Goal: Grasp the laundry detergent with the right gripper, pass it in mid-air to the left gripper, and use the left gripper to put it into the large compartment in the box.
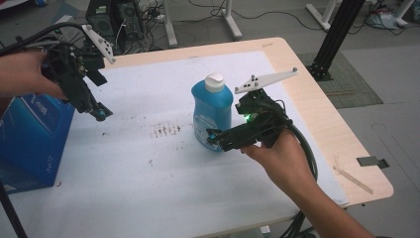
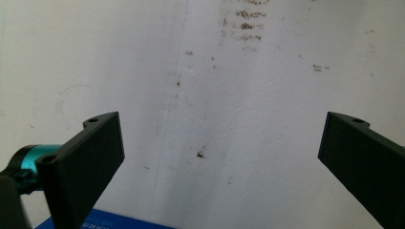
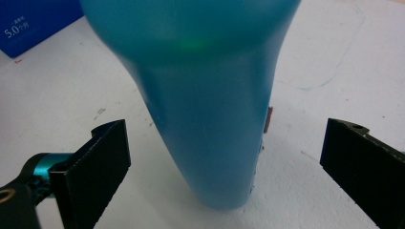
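A blue bottle [image 1: 212,115] with a white cap [image 1: 215,82] stands upright in the middle of the white sheet. My right gripper [image 1: 216,138] is held level at the bottle's base, coming in from the right. In the right gripper view the bottle [image 3: 210,114] sits between the wide-open jaws of the right gripper [image 3: 224,143], and neither jaw touches it. My left gripper [image 1: 101,113] hangs above the sheet's far left side, pointing down. The left gripper [image 2: 222,138] is open in its own view, with nothing but the stained sheet between its jaws.
A blue cardboard box [image 1: 29,141] stands at the table's left edge, and its corner [image 2: 110,222] lies just under the left gripper. Brown stains [image 1: 166,130] mark the white foam sheet [image 1: 148,173]. A wooden stick [image 1: 352,179] lies near the table's right corner.
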`<control>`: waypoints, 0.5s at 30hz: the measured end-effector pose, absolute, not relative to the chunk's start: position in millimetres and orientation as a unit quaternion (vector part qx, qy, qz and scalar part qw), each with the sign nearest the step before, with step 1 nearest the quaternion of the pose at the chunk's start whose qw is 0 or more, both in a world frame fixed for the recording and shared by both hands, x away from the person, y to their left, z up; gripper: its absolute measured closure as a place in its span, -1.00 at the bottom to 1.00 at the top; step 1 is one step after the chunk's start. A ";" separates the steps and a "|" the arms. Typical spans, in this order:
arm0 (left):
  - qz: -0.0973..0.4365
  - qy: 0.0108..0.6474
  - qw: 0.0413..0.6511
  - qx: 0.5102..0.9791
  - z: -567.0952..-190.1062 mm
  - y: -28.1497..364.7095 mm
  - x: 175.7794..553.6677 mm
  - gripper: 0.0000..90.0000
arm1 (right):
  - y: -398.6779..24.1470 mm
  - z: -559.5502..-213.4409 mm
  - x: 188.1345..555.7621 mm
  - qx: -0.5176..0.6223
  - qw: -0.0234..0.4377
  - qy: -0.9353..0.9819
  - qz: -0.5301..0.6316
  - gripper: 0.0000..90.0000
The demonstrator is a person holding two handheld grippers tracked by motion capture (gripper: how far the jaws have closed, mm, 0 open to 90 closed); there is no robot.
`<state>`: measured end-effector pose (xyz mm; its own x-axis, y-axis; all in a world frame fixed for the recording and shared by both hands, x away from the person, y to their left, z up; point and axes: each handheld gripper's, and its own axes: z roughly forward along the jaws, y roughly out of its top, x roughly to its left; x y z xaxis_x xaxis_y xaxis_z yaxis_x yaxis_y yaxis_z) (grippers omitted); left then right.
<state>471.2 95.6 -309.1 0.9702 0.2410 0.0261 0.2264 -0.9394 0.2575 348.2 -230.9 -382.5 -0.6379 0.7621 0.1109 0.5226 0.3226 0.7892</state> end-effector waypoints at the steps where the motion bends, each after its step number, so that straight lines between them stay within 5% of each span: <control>1: 0.029 0.119 0.128 0.984 -309.2 95.6 471.2 -0.96 | -230.3 -383.3 349.0 0.401 0.141 0.800 0.424 -0.95; 15: 0.027 0.119 0.127 0.984 -310.9 94.8 471.9 -0.96 | -225.6 -391.3 354.6 0.403 0.147 0.787 0.443 -0.83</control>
<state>471.9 94.8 -310.9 0.9701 0.2416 0.0222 0.2280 -0.9392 0.2569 354.6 -225.6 -391.3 -0.6314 0.7651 0.1268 0.5049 0.2815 0.8160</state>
